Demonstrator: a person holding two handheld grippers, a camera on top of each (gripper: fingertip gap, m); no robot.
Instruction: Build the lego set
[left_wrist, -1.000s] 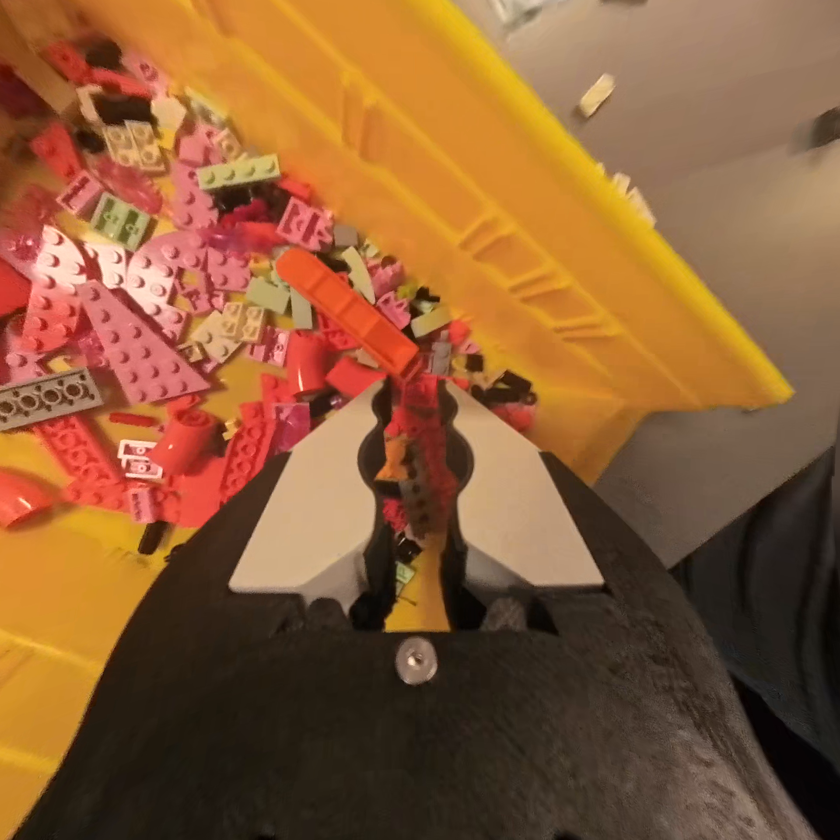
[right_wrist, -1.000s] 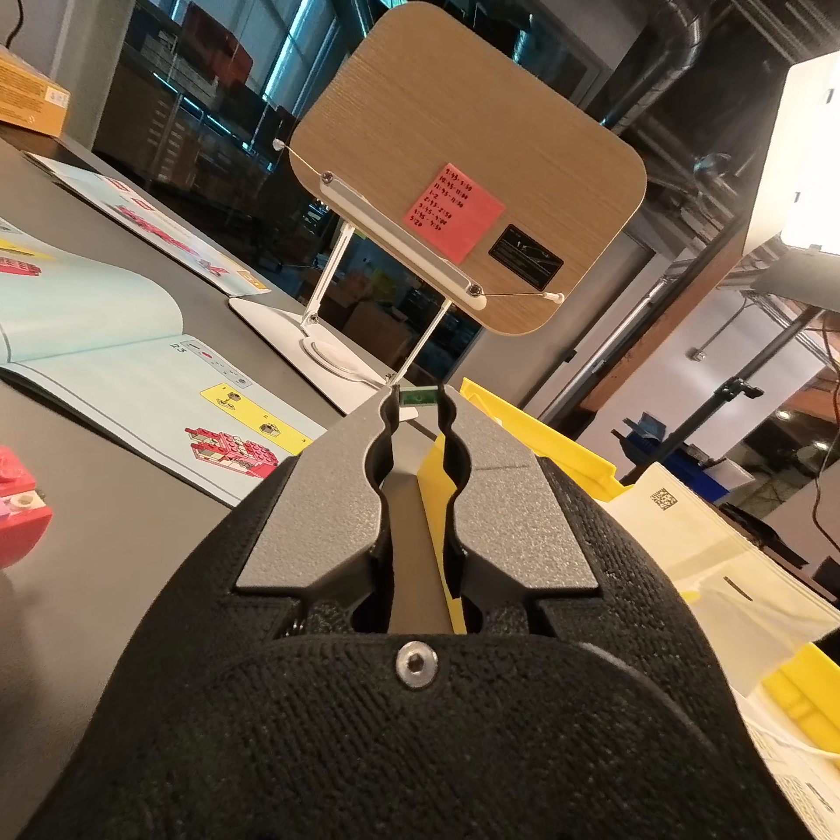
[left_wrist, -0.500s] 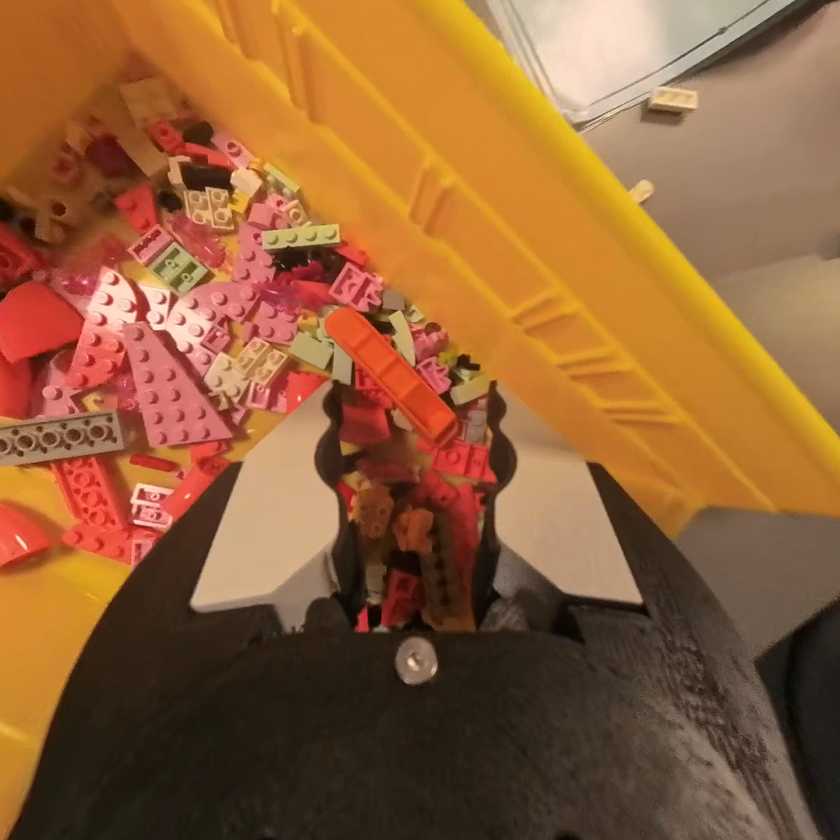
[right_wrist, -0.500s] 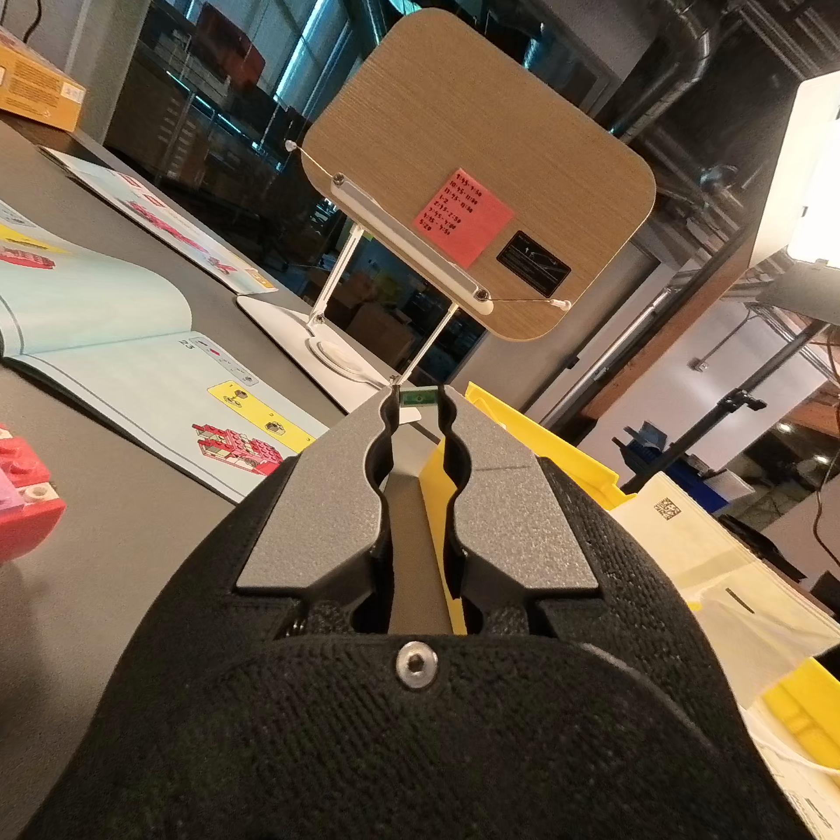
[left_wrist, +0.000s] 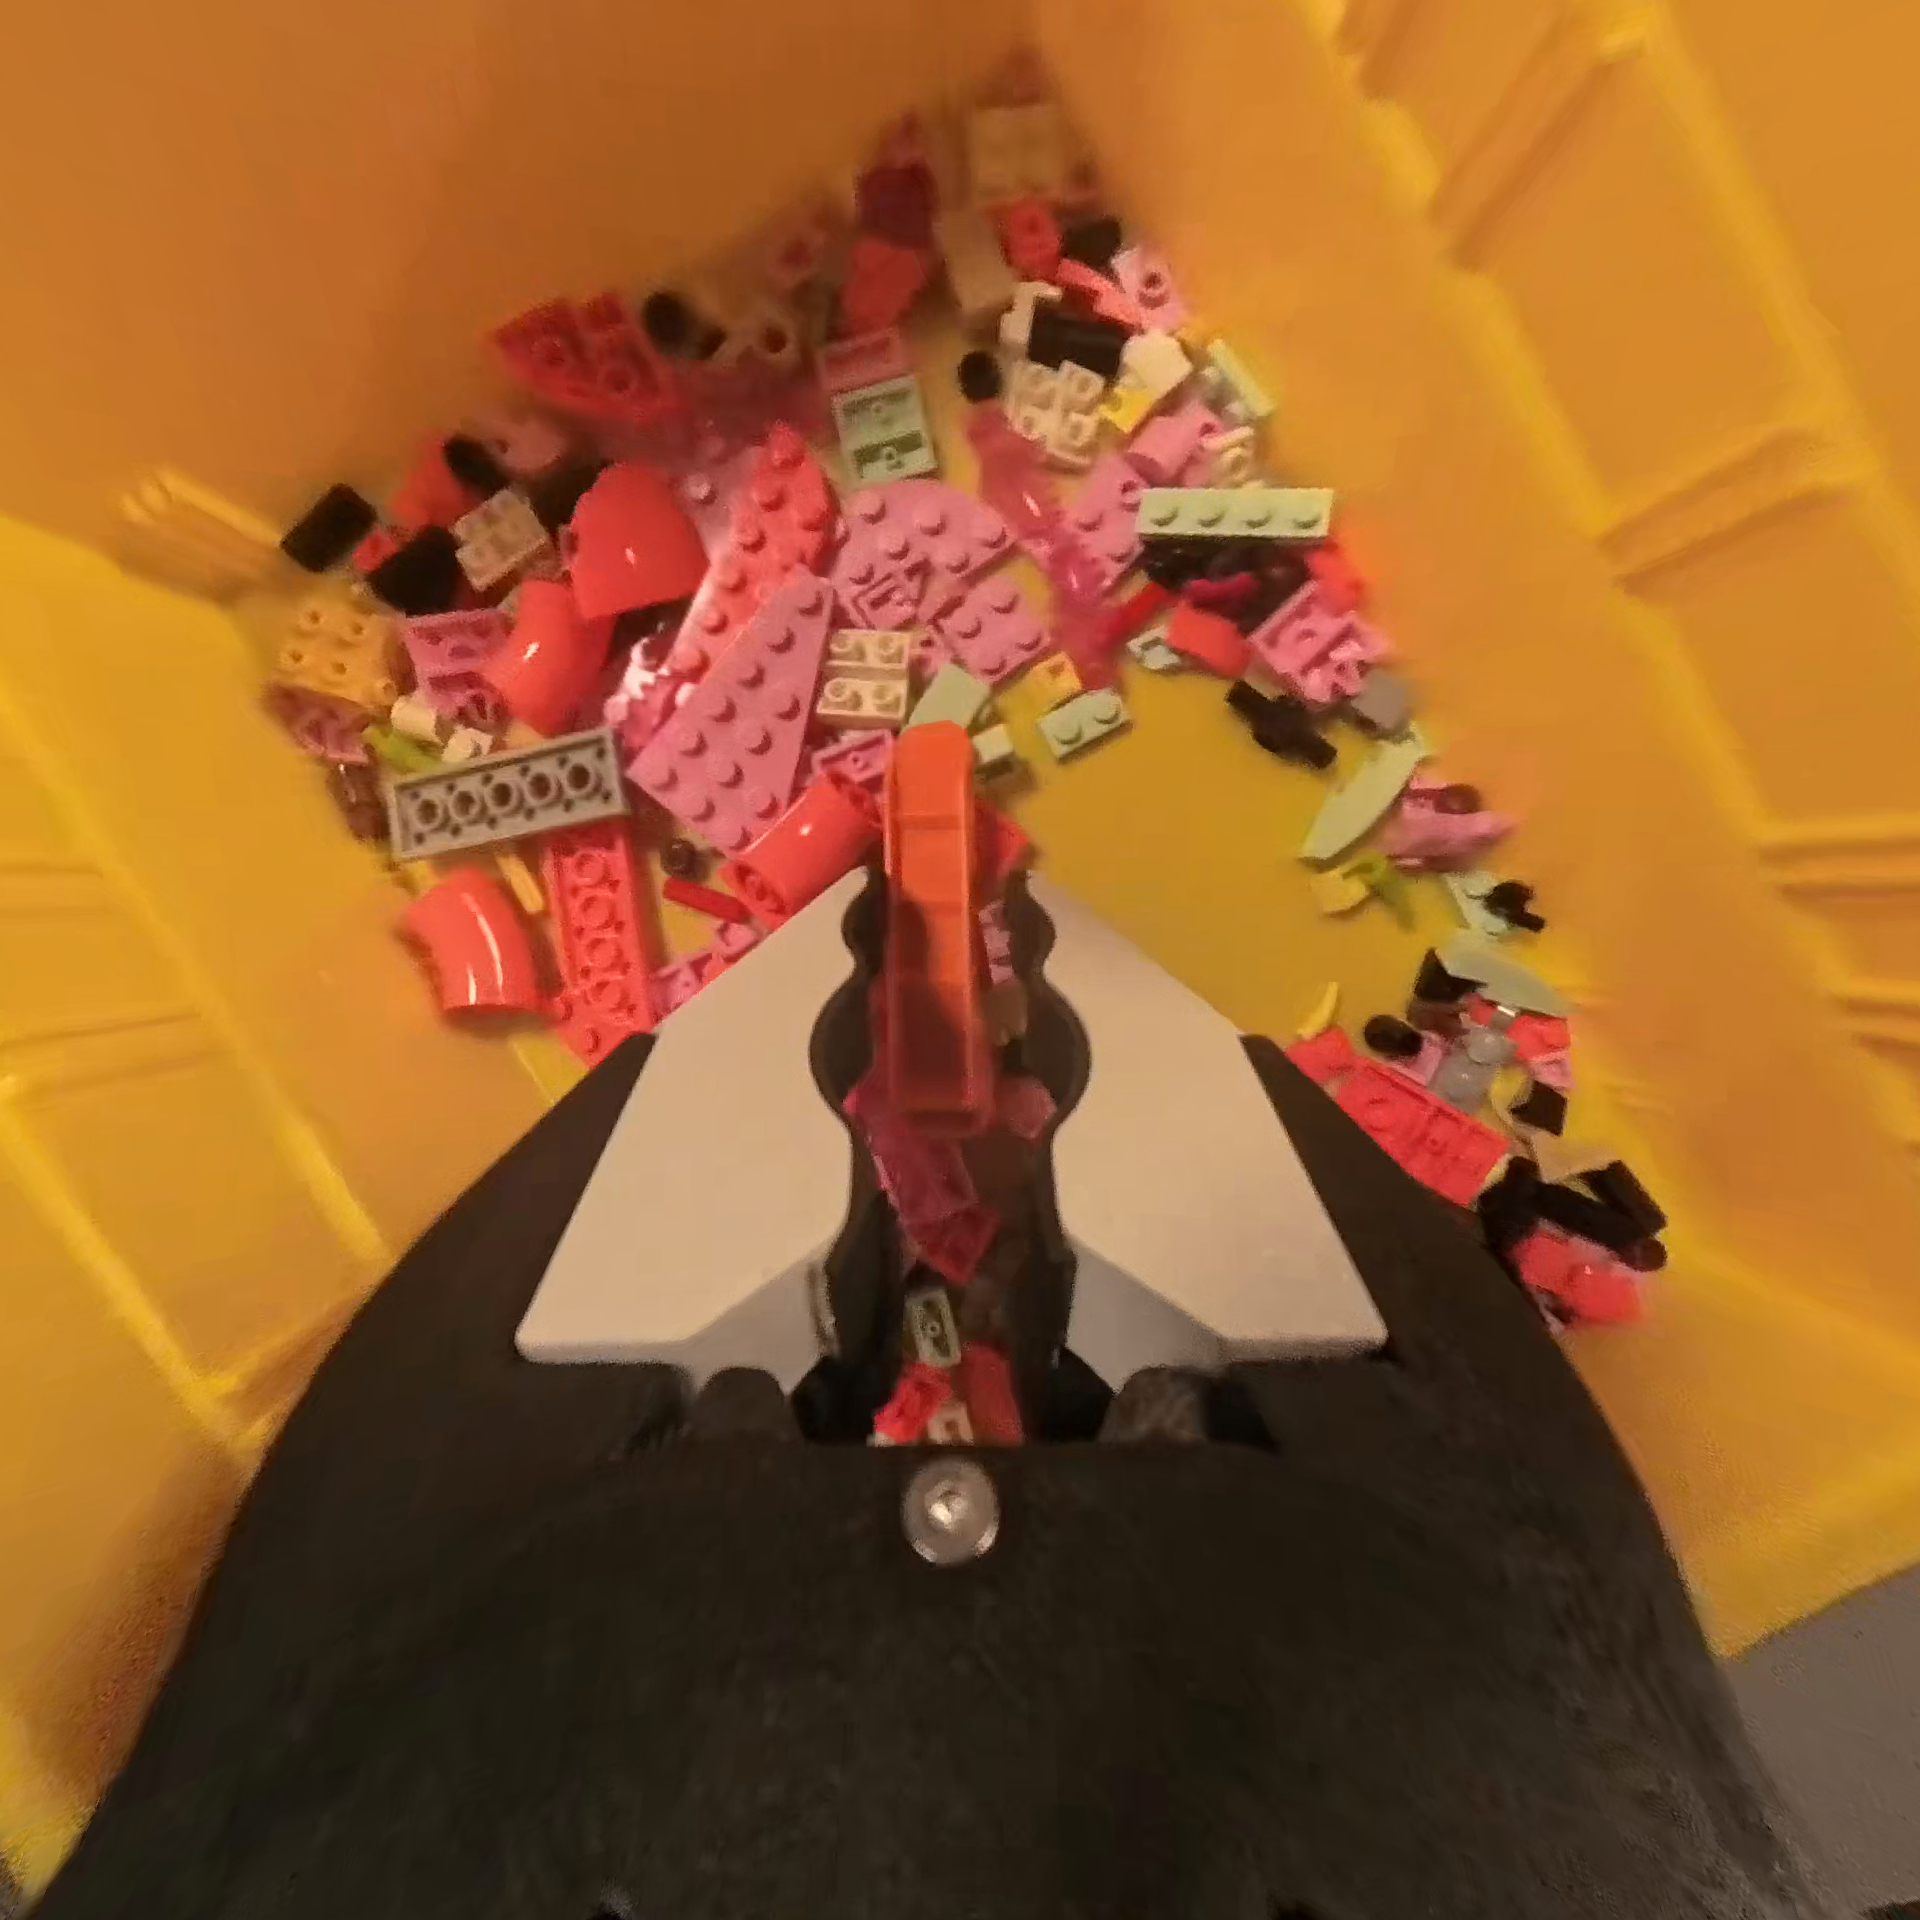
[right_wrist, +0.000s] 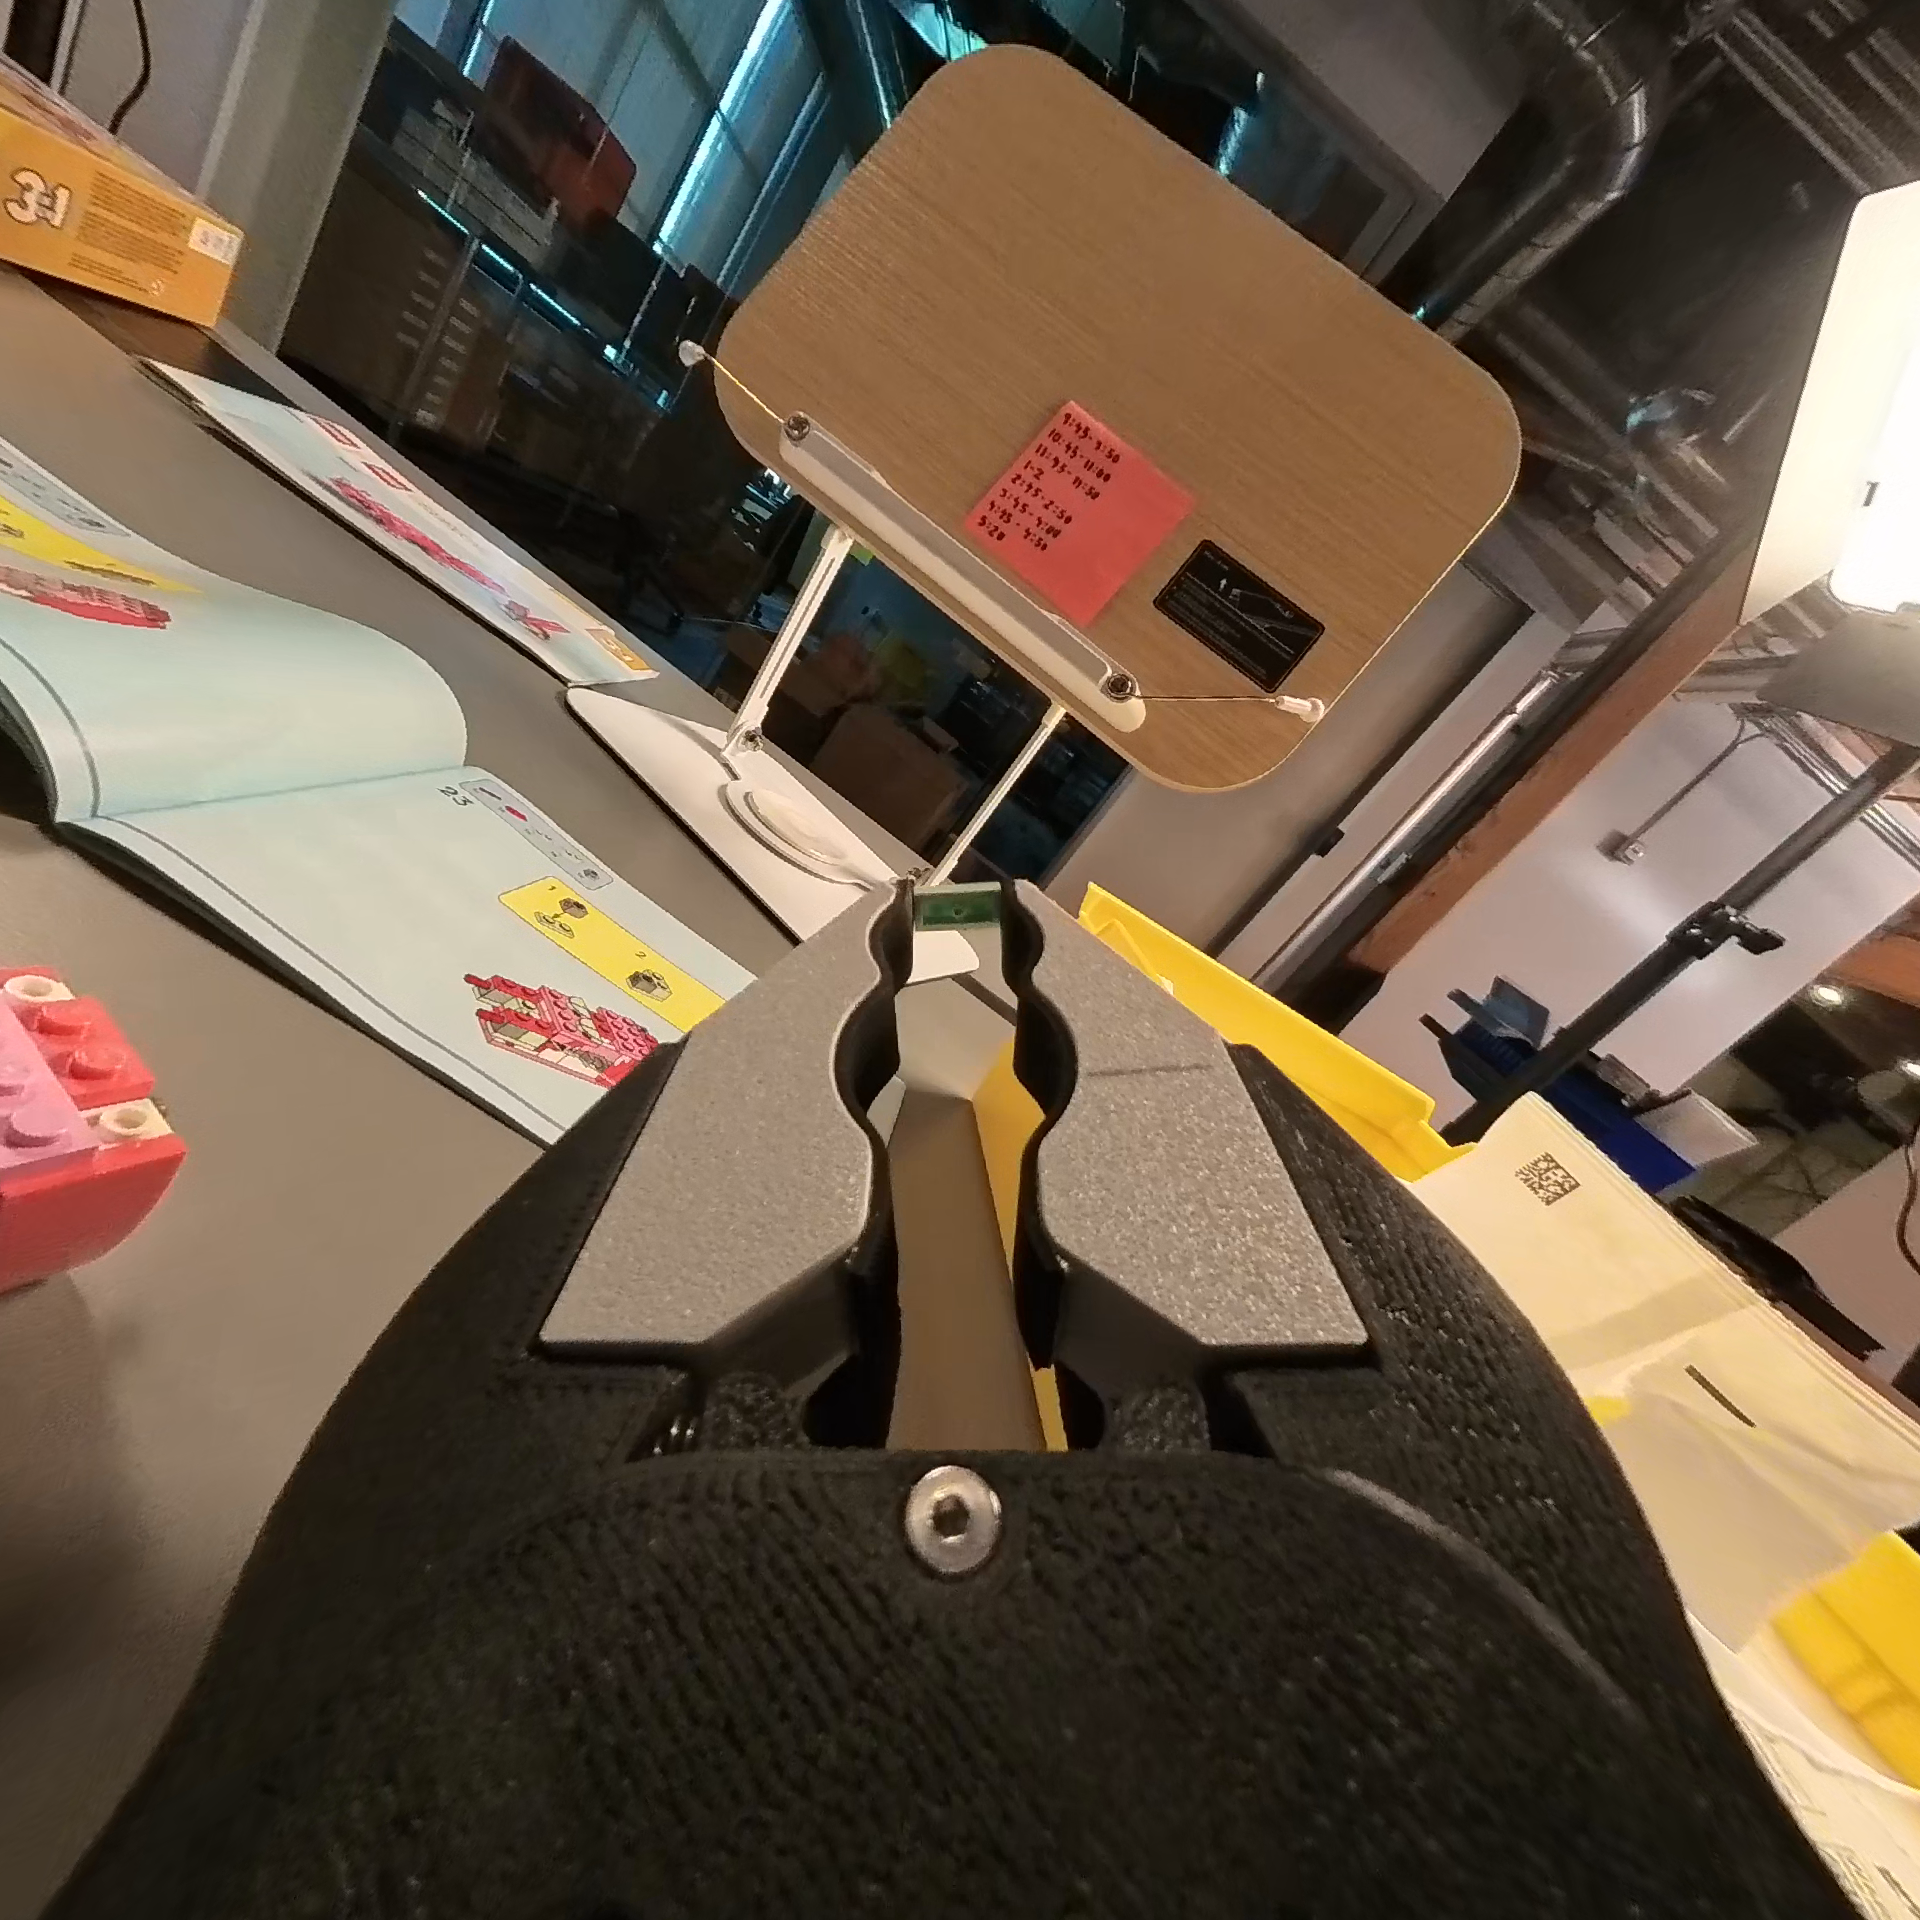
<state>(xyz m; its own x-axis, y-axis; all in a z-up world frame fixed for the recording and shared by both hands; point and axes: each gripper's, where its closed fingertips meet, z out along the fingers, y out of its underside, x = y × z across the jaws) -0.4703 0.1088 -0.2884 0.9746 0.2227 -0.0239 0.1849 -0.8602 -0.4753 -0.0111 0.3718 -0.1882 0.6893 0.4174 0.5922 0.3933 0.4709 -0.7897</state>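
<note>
My left gripper (left_wrist: 948, 883) reaches down into a yellow bin (left_wrist: 312, 260) above a heap of pink, red and pale green bricks (left_wrist: 790, 644). It is shut on a long orange brick tool (left_wrist: 928, 831), which lies lengthwise between the fingers and sticks out past the tips. My right gripper (right_wrist: 956, 909) hovers above a dark grey table (right_wrist: 260, 1091). It is shut on a small green tile (right_wrist: 958, 910), pinched between the very tips of its fingers.
In the right wrist view an open instruction booklet (right_wrist: 312, 790) lies on the table, with a partly built red and pink model (right_wrist: 62, 1101) at the left. A wooden board on a white stand (right_wrist: 1122, 416) stands ahead. A yellow bin (right_wrist: 1247, 1029) and paper bags (right_wrist: 1621, 1299) are at the right. There is about 55 cm between the tips of the two grippers.
The left jaws opened over the orange tool, then closed on it lengthwise; the left gripper swung deeper over the bin. The right gripper kept its hold on the green tile and barely moved.
</note>
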